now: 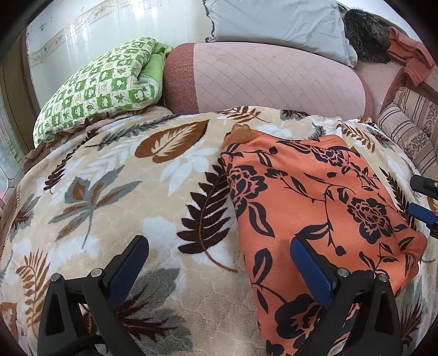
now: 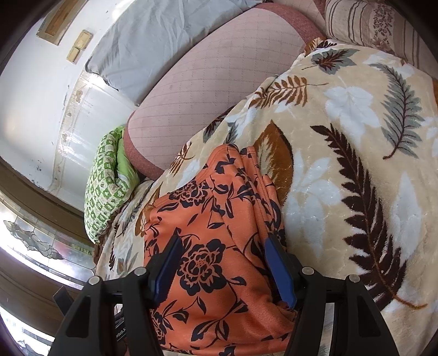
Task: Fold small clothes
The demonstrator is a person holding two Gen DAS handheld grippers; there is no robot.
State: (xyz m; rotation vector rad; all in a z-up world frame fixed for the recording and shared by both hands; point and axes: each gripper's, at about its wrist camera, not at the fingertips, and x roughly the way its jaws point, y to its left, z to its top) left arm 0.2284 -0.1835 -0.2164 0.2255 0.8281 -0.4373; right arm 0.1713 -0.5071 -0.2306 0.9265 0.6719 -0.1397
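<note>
An orange garment with a black flower print (image 1: 314, 197) lies folded on a leaf-patterned blanket (image 1: 123, 169). My left gripper (image 1: 219, 246) is wide open at the garment's left edge; its right finger is over the cloth and its left finger over the blanket. In the right wrist view the same garment (image 2: 208, 224) lies between the fingers of my right gripper (image 2: 221, 246), which is open around its folded edge, one finger above the cloth and one at its right side. The right gripper's tips (image 1: 423, 202) show at the left view's right edge.
The blanket (image 2: 342, 153) covers a bed. A pink quilted bolster (image 1: 268, 79), a green checked pillow (image 1: 101, 87), a grey pillow (image 1: 276, 24) and a striped cushion (image 1: 410, 128) lie at the back. A window is at the left.
</note>
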